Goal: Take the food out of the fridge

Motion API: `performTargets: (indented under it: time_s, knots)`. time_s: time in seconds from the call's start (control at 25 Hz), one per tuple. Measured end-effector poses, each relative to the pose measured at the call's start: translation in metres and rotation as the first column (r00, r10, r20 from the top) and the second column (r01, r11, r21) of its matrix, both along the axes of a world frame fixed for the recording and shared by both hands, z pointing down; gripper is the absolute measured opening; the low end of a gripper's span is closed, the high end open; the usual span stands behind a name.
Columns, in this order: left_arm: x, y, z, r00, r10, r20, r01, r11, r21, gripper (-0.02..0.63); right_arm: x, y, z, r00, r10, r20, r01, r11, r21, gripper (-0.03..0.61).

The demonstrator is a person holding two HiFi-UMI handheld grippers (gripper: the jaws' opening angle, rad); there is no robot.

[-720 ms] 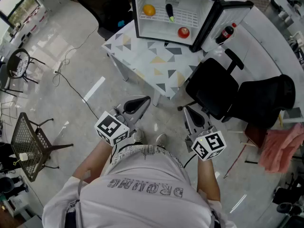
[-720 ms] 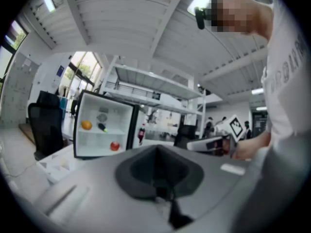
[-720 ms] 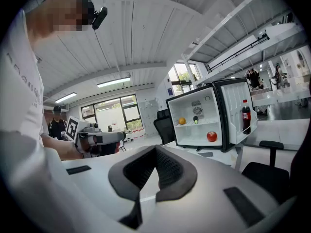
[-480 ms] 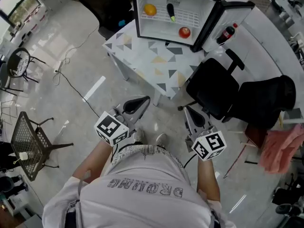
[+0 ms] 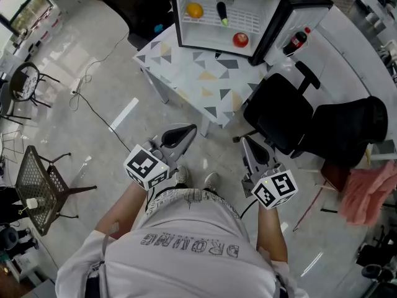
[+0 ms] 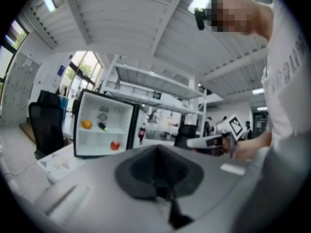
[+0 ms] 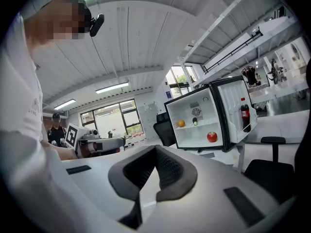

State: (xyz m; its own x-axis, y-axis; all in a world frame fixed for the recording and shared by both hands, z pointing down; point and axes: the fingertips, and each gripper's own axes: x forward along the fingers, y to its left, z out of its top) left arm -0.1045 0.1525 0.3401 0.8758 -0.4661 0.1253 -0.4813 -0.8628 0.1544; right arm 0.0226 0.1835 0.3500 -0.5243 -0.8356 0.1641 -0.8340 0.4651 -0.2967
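Head view: the open fridge (image 5: 198, 36) stands at the surface's (image 5: 198, 82) far edge. An orange (image 5: 195, 10) and a dark vegetable (image 5: 221, 13) sit on its shelf, a red fruit (image 5: 240, 40) below. The left gripper (image 5: 186, 131) and right gripper (image 5: 247, 144) are both well short of it. A black chair (image 5: 278, 113) by the near right corner could snag the right-hand approach.

Left gripper view: the jaws are clenched and empty. If they reach in like this, they would push round fruit instead of gripping it.

Right gripper view: these jaws are also closed on nothing. The door bottle (image 7: 244, 114) could be knocked.
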Motion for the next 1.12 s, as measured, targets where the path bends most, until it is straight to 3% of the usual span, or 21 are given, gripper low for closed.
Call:
performTargets:
  time_s: [1.12]
  knots:
    - [0.065,0.033,0.016,0.998,-0.063,0.014,0.063,0.998,-0.008,0.005,0.066,0.023,0.022,0.998,-0.069,-0.01,0.069,0.997,-0.017,0.0]
